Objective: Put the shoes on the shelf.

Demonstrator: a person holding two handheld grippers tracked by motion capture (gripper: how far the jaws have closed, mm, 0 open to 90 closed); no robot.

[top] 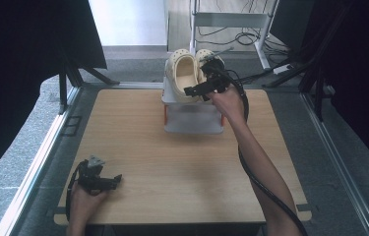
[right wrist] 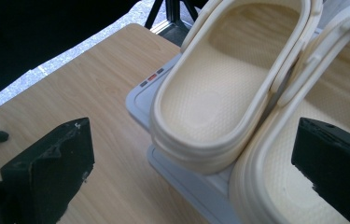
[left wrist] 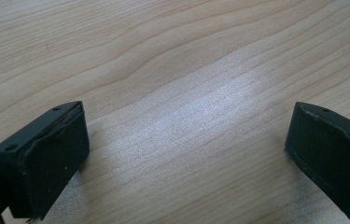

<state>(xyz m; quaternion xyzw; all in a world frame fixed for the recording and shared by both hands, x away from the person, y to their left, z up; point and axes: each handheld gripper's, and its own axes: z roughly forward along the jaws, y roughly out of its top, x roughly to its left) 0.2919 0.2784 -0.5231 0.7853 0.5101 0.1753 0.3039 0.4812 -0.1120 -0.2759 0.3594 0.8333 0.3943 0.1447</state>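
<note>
Wooden table (top: 172,162) on grey floor (top: 19,147); cream clogs (top: 184,73) on a white rack (top: 192,120) at 12 o'clock. Right tongs (top: 204,88) gape beside them; left tongs (top: 118,179), 7 o'clock, gape empty.

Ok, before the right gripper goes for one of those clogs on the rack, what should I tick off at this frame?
1. Right gripper open: ok, its fingers stand wide apart.
2. Nothing held in it yet: ok.
3. Aim: not ok; the gap spans both clogs' heels, left clog and right clog.
4. Clogs seated on the grey rack: ok, side by side on top.
5. Left gripper out of the way: ok, open at the table's near left corner.
6. Rack's steadiness: cannot tell.
</note>
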